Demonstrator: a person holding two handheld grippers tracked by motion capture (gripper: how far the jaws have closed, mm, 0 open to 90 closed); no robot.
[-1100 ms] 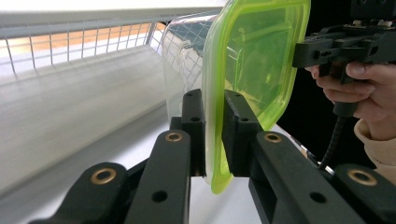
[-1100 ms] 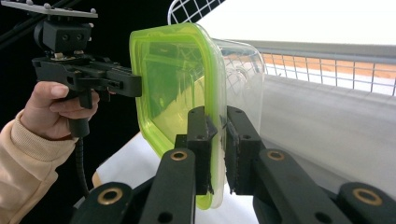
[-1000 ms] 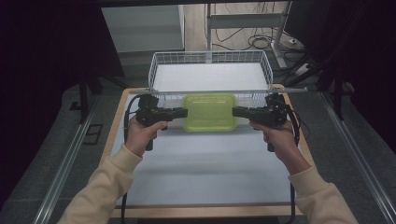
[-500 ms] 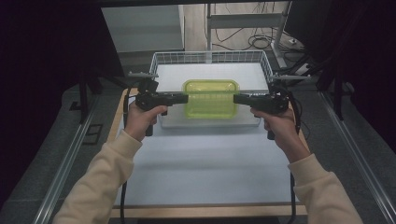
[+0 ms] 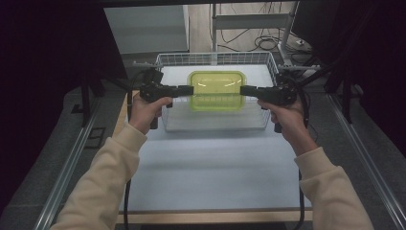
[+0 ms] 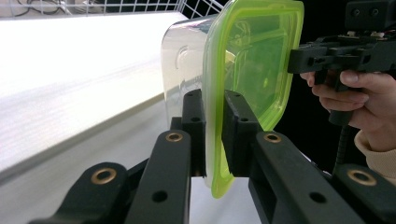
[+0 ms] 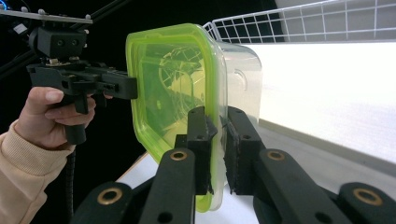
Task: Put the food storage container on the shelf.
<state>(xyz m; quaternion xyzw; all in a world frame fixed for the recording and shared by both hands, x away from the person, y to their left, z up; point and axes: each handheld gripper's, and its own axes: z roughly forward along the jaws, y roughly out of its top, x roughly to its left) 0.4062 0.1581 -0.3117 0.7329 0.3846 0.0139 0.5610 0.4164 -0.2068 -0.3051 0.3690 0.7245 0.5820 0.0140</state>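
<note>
Green-lidded container (image 5: 216,90) moved toward 12 o'clock over wire basket (image 5: 165,61); left gripper (image 5: 189,89), right gripper (image 5: 244,90) clamp opposite rims, keeping it level.

Dark room; cables (image 5: 268,44) lie on wooden floor (image 5: 249,19) behind.

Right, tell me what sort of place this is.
Probably a lab or recording workshop, not a home. A bare white table sits between metal rails, with loose cables on the floor behind, and a person uses two handheld grippers to carry a green-lidded container over a wire basket.
</note>
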